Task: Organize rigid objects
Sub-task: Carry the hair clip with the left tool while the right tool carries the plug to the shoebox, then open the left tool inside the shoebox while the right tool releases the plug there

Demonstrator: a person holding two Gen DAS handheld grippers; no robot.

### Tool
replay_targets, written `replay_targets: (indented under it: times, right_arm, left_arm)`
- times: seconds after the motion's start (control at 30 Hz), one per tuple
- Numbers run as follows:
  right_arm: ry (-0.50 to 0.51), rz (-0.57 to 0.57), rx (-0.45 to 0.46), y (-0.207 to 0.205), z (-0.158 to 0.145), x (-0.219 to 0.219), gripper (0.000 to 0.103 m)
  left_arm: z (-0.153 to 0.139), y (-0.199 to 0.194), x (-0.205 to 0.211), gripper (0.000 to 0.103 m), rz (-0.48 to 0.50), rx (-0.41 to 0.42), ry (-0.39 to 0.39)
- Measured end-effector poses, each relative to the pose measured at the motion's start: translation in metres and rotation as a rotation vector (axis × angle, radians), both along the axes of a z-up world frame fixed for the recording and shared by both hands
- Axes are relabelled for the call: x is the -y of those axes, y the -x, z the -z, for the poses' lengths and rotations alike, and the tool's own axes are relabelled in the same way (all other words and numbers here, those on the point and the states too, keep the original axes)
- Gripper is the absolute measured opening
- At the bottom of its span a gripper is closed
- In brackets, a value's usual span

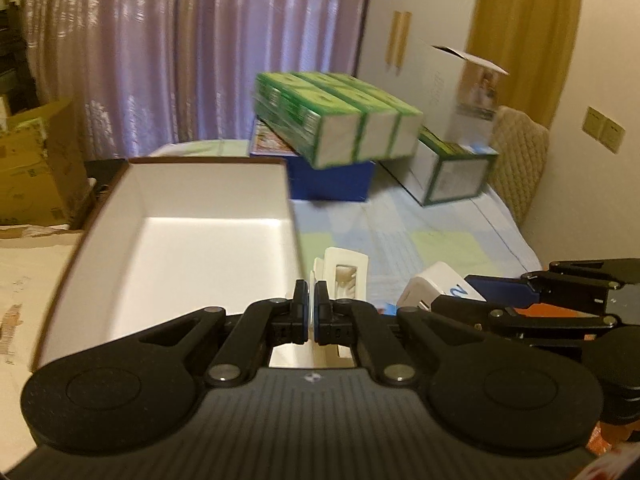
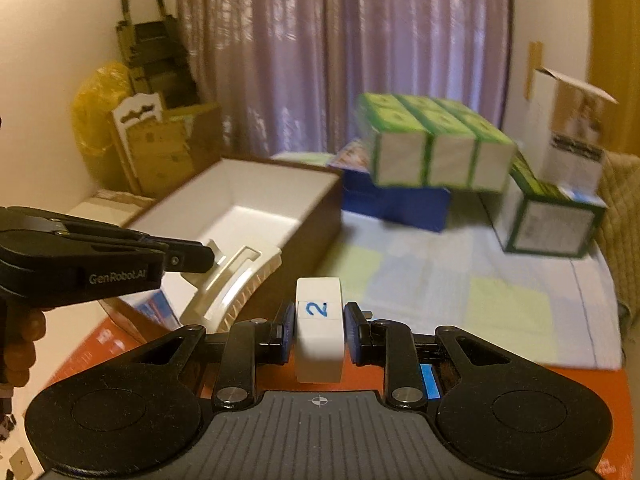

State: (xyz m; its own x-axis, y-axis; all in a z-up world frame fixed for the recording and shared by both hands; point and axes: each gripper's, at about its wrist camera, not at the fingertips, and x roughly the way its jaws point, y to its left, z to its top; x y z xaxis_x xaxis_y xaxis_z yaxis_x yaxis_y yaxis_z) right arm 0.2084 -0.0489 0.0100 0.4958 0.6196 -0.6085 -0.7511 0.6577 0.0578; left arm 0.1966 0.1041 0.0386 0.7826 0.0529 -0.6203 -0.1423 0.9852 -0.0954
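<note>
My left gripper (image 1: 311,294) is shut on the thin edge of a white plastic slotted frame (image 1: 346,261), which it holds in the air by the open box's right wall. In the right wrist view that frame (image 2: 240,280) is curved and sticks out from the left gripper (image 2: 210,258). My right gripper (image 2: 319,320) is shut on a white block (image 2: 319,344) marked with a blue "2". In the left wrist view the block (image 1: 434,282) and the right gripper (image 1: 440,303) are at the lower right. The brown box with a white inside (image 1: 216,192) (image 2: 320,216) stands open with nothing in it.
Green-and-white cartons (image 1: 340,120) lie on a blue box (image 1: 332,184) at the back. A tall white carton (image 1: 472,100) and a green-edged box (image 1: 452,172) stand to the right on a checked blanket (image 1: 420,232). Cardboard boxes (image 1: 32,168) are at the left. An orange sheet (image 2: 592,392) lies below.
</note>
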Motion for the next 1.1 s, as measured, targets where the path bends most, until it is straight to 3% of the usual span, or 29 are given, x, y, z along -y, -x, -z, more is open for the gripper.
replay_targets:
  times: [0.5,1.1]
  right_arm:
    - [-0.027,-0.127,0.009,-0.001,0.0,-0.102,0.023]
    - [0.129,-0.125,-0.081,-0.029,0.064,-0.175,0.023]
  left_arm:
    - [0.002,0.001,-0.093,0.0,-0.132,-0.018,-0.042]
    - [0.062,-0.04,-0.152,0.0,-0.148,-0.171,-0.011]
